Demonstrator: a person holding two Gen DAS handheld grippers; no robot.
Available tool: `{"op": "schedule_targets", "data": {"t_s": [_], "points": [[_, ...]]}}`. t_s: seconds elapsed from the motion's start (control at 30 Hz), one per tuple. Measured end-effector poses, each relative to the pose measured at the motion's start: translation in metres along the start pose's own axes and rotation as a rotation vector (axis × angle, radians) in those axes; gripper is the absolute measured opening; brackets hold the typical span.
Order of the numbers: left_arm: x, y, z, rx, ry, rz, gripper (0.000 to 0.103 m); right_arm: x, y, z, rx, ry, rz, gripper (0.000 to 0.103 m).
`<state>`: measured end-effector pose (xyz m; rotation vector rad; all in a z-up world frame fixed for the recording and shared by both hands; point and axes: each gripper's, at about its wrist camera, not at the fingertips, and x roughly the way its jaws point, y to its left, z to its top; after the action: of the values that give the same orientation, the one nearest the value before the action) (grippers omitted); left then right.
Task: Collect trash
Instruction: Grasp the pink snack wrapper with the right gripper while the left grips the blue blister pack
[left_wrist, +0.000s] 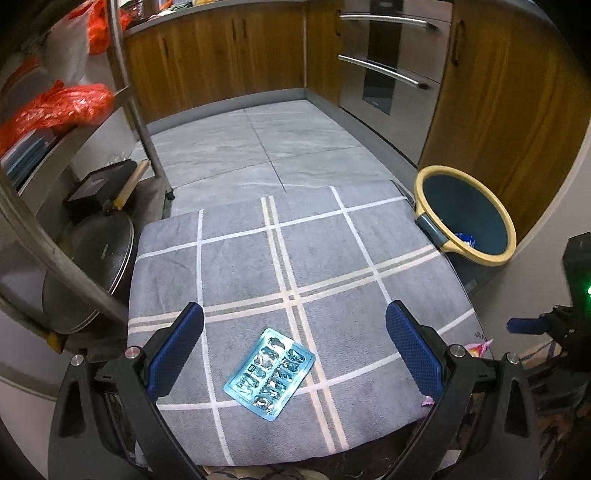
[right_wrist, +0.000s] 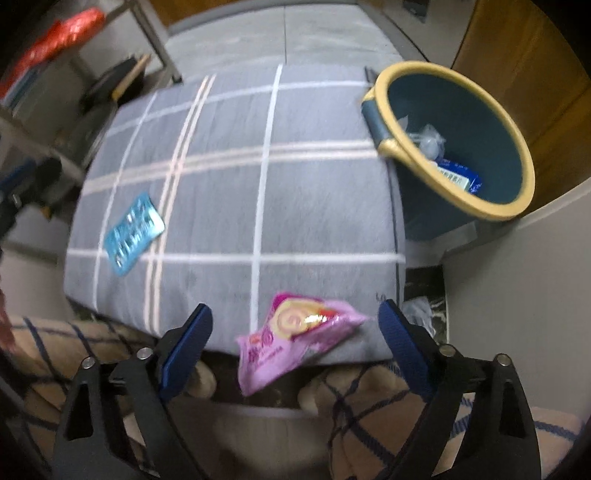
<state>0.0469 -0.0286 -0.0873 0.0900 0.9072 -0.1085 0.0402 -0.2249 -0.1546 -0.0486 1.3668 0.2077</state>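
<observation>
Blister pack (left_wrist: 269, 376) flat on checked cloth (left_wrist: 332, 258) between spread left tongs (left_wrist: 294, 347); pink wrapper (right_wrist: 291, 336), somewhat blurred, apparently overhanging cloth edge between spread, empty right tongs (right_wrist: 295, 341).

Little print can be made out. Large pink characters are printed on the pink snack wrapper (right_wrist: 291, 332), but blur keeps them from being read. A line of dark characters is carried on a white and blue packet (right_wrist: 458, 180) inside the bin (right_wrist: 517, 206); it is too small to read.
</observation>
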Motion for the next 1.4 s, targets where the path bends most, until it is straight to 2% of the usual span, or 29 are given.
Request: {"op": "schedule_targets", "data": {"t_s": [0.23,0.4,0.6,0.83,1.03,1.27,1.4], "points": [[0.001,-0.006,0.000,0.024,0.003,-0.001,0.097,0.022,0.009,-0.005,-0.076,0.067,-0.092,0.065],[0.003,-0.004,0.000,0.019,0.013,0.005,0.097,0.043,0.013,-0.008,-0.083,0.123,-0.114,0.054],[0.005,-0.006,-0.003,0.040,0.023,0.017,0.097,0.053,0.014,-0.004,-0.104,0.102,-0.157,0.034],[0.015,-0.002,-0.006,0.030,0.067,0.035,0.097,0.040,0.012,0.000,-0.102,0.044,-0.141,0.013],[0.028,0.002,-0.009,0.013,0.111,0.049,0.097,0.015,0.012,0.013,-0.113,-0.032,-0.140,0.012],[0.047,0.017,-0.012,-0.047,0.163,0.055,0.097,-0.029,0.009,0.058,-0.168,-0.150,-0.145,0.011],[0.068,0.022,-0.020,-0.063,0.219,0.056,0.097,-0.036,-0.003,0.080,-0.163,-0.189,-0.149,0.011]]}}
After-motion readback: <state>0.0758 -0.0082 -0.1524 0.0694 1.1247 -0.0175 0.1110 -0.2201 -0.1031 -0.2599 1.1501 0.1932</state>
